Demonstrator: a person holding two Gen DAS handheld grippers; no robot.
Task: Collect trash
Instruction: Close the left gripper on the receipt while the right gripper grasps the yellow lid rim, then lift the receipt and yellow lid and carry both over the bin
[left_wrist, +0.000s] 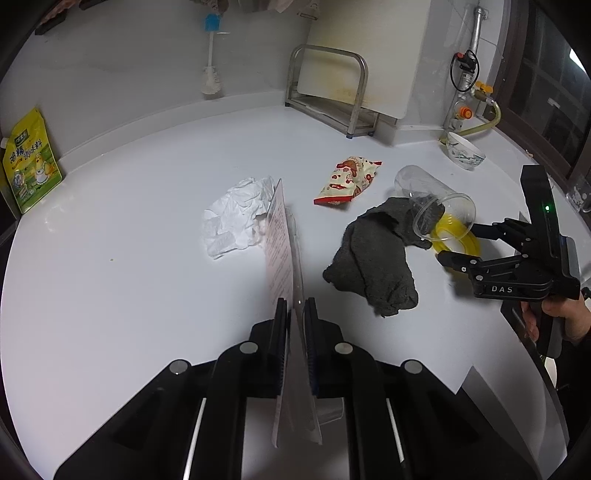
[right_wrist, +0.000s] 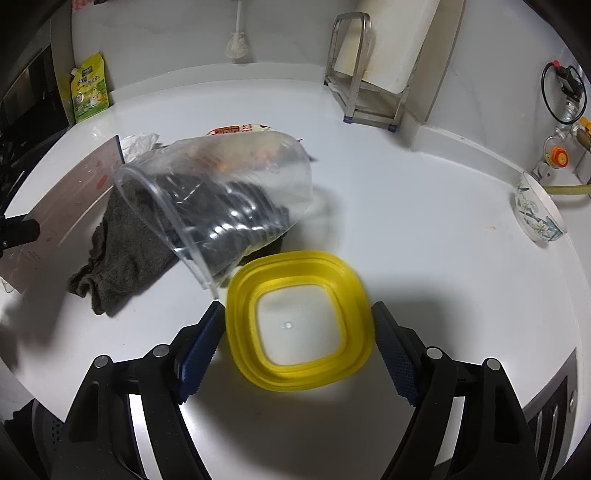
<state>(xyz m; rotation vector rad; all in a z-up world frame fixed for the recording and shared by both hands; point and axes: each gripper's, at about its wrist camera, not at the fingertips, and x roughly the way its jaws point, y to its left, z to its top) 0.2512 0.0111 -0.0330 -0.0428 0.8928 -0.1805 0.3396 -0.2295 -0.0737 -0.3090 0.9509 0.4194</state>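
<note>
The left hand-held gripper (left_wrist: 294, 314) is clamped on a flat printed packet (left_wrist: 282, 236), held edge-up above the white counter (left_wrist: 129, 295). The right hand-held gripper (right_wrist: 299, 317) stands with jaws apart around a yellow square lid (right_wrist: 295, 321) — contact with either pad cannot be told. A clear plastic cup (right_wrist: 218, 206) lies tipped on a grey cloth (left_wrist: 373, 254), its rim beside the lid. Crumpled white paper (left_wrist: 236, 218) and a red-patterned snack wrapper (left_wrist: 347, 181) lie farther back — well apart from both grippers.

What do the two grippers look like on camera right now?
Both are matte black linkage grippers with silver pivot pins. The right gripper has blue textured pads; from the left wrist it shows white "DAS" lettering and a green light. The left gripper has dark ribbed pads. No cables visible.
</note>
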